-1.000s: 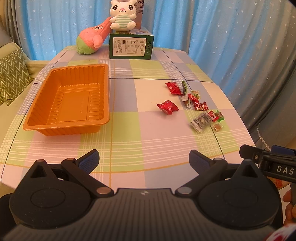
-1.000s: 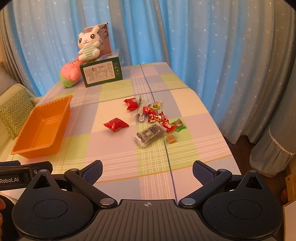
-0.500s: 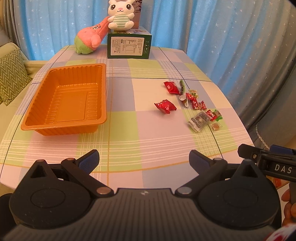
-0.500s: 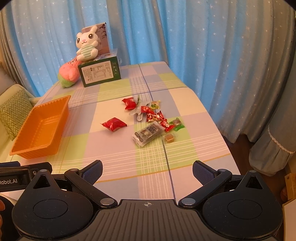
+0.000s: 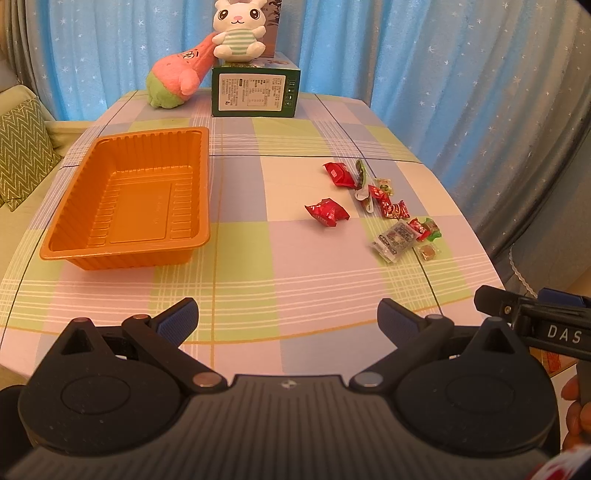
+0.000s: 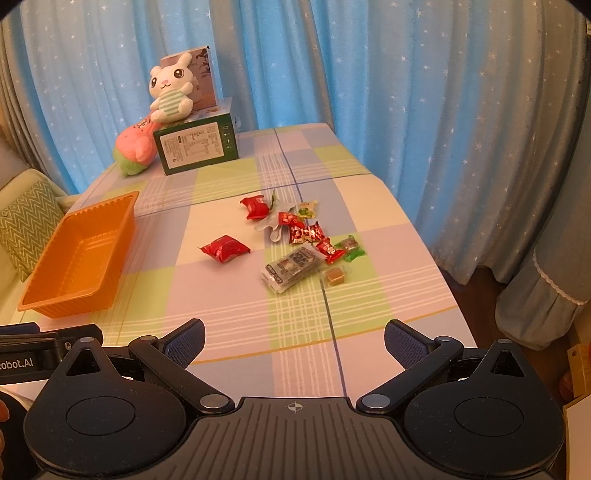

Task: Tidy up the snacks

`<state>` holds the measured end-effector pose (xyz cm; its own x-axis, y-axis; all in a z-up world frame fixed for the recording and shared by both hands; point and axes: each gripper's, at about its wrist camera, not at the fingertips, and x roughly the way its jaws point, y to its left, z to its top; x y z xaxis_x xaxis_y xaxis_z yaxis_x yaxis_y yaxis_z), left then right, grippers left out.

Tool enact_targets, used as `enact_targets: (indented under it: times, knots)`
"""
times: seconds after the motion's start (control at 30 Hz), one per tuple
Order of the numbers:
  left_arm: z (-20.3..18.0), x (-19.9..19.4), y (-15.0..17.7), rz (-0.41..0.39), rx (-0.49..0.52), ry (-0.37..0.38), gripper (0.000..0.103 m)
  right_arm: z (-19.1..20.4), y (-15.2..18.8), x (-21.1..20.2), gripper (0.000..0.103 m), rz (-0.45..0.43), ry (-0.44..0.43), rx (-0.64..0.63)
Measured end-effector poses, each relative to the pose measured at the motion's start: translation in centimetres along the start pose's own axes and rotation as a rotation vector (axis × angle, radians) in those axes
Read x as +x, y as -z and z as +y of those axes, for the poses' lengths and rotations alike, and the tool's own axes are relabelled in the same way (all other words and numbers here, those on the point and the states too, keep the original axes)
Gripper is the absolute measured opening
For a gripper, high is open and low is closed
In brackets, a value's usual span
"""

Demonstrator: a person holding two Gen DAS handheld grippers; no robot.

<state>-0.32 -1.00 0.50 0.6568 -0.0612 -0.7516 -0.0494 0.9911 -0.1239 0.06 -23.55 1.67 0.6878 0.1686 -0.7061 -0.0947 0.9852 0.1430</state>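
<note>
You hold both tools low over the near edge of a table covered in a pastel checked cloth. Your left gripper has its blue-padded fingers spread wide with nothing between them, and your right gripper is likewise spread wide and holds nothing. From the left wrist view, the body of the right tool juts in at the right edge, with part of your hand behind it. An orange plastic tray sits on the left side of the table with nothing inside it. The snacks are loose on the right side of the table, well apart from the tray. One red wrapped snack lies by itself, the nearest of them to the tray. Another red packet lies farther back. A cluster of small red candies runs diagonally beside it, touching a pale wrapper. Nearer you lies a flat clear packet with dark print, and just beside it a small brown candy in clear wrap and a green candy. At the far end of the table stands a green box with a white label, a plush rabbit seated on top, and a pink and green plush toy leaning beside it. Blue star-patterned curtains hang behind the table.
</note>
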Motion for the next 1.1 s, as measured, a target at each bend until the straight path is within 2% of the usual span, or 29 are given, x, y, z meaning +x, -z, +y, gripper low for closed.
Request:
enact_targets:
  times: [1.1]
  knots:
    - [-0.46,-0.09,-0.34,-0.005,0.011,0.008,0.102,-0.52,-0.36,-0.20,0.103,-0.003,0.013,0.007]
